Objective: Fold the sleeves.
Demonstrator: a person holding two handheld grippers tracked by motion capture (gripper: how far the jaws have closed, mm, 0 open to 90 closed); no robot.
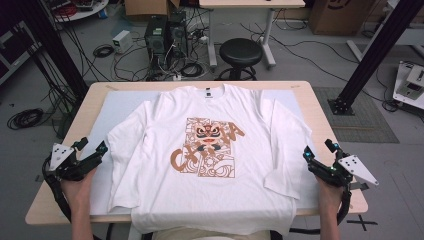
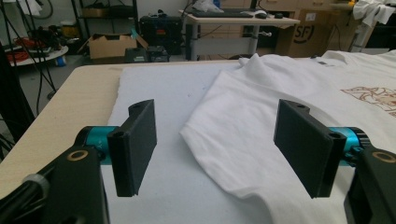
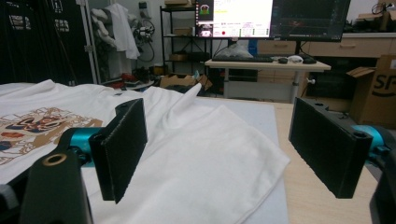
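white long-sleeved shirt lies flat, print up, on grey mat over table. left gripper and right gripper wide apart, empty, beside sleeves. approach sleeve edges low; pinch single layer only.

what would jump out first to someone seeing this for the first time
A white long-sleeved shirt lies spread flat on the table, with a brown lion-face print on its chest. The left gripper and right gripper wait open beside the sleeves.
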